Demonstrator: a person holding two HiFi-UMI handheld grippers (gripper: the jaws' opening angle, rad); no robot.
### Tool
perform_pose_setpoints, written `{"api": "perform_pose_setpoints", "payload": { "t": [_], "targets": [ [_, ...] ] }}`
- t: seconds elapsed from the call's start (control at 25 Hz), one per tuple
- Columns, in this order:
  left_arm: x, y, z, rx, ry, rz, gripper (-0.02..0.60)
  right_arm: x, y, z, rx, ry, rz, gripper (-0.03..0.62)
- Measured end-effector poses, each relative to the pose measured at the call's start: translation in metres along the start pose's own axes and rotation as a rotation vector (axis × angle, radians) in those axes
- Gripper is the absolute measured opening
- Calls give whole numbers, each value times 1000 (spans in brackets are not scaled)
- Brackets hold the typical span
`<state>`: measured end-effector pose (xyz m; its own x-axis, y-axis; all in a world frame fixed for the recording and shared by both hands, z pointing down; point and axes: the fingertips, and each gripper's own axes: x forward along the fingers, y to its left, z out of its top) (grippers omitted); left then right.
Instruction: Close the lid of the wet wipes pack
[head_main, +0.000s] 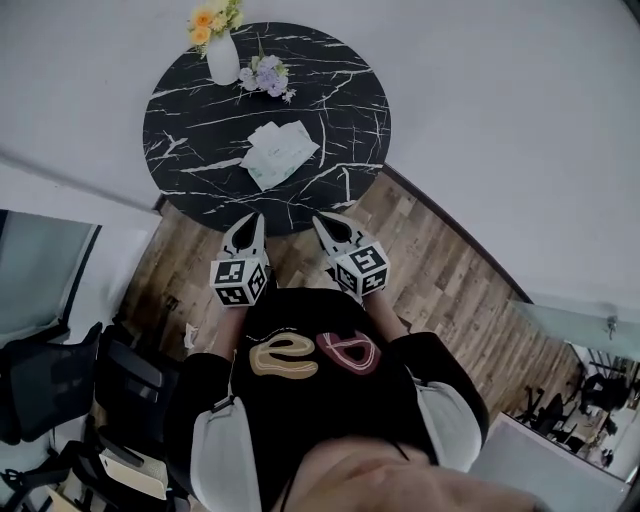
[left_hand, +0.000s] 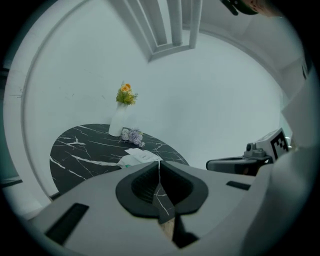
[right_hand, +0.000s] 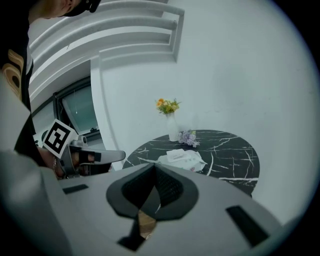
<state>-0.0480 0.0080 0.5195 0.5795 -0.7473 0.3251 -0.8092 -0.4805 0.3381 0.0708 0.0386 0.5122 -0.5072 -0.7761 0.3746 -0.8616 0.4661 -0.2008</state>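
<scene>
The wet wipes pack (head_main: 280, 152) lies flat near the middle of a round black marble table (head_main: 200, 110). It is pale green-white, and its white lid flap looks lifted on top. Both grippers hover over the table's near edge, well short of the pack. My left gripper (head_main: 256, 217) has its jaws together with nothing between them. My right gripper (head_main: 320, 221) is beside it, also shut and empty. The left gripper view shows the pack (left_hand: 137, 157) just beyond the joined tips (left_hand: 159, 163). In the right gripper view the pack (right_hand: 182, 159) lies past the tips (right_hand: 153, 168).
A white vase of yellow flowers (head_main: 222, 55) and a small purple bouquet (head_main: 265, 76) stand at the table's far side. White wall curves behind the table. Wooden floor (head_main: 440, 270) lies below me, with dark office chairs (head_main: 60, 390) at the lower left.
</scene>
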Motion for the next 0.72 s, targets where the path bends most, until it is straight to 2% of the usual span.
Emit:
{"api": "perform_pose_setpoints", "payload": {
  "t": [0.28,0.44,0.52,0.72],
  "targets": [
    [28,41,28,25,11,-55,21,51,-6,15,-15,37,-57,11],
    [37,57,37,44,29,-90,21,75,0,23,54,34,-13,11],
    [41,65,40,40,35,-107,21,85,2,29,71,21,-25,11],
    [52,79,41,37,54,-123,21,106,1,31,42,62,-45,11]
  ]
}}
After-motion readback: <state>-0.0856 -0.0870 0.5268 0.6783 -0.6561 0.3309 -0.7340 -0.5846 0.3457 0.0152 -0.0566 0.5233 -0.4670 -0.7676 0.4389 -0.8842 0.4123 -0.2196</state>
